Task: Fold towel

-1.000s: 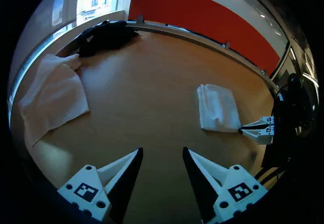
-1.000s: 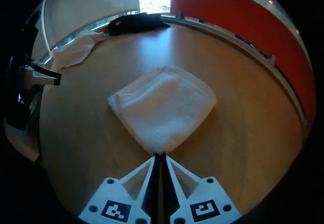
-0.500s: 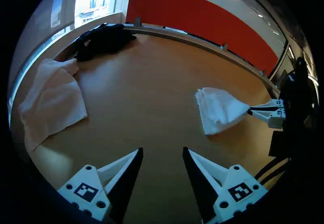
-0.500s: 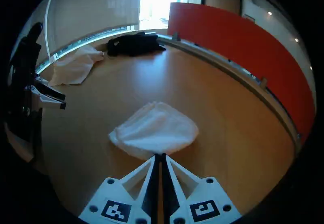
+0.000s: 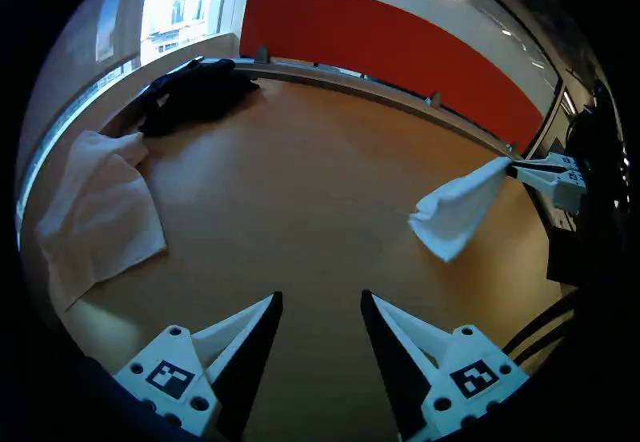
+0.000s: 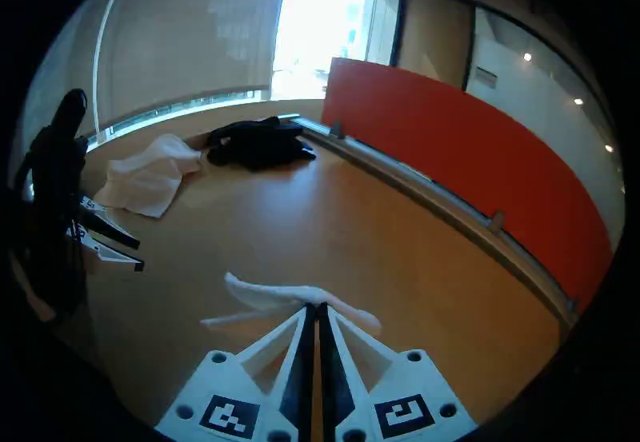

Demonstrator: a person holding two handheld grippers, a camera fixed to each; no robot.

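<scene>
A small folded white towel (image 5: pixel 456 212) hangs in the air above the wooden table (image 5: pixel 304 186), held by one corner. My right gripper (image 5: pixel 514 172) is shut on that corner, at the right of the left gripper view. In the right gripper view the towel (image 6: pixel 276 294) droops just past the closed fingertips of the right gripper (image 6: pixel 314 308). My left gripper (image 5: pixel 320 298) stands open over bare table, well short of the towel and with nothing between its fingers. It also appears at the left of the right gripper view, left gripper (image 6: pixel 120 252).
A second white towel (image 5: pixel 100 202) lies loosely spread at the table's left edge by the window. A black garment (image 5: pixel 192 90) is heaped at the far corner. A red partition (image 5: pixel 400 42) runs along the table's back rail.
The right gripper, shut on the towel's corner, has risen; the folded towel went from lying flat on the table to hanging in the air. The left gripper stayed open and nearly still.
</scene>
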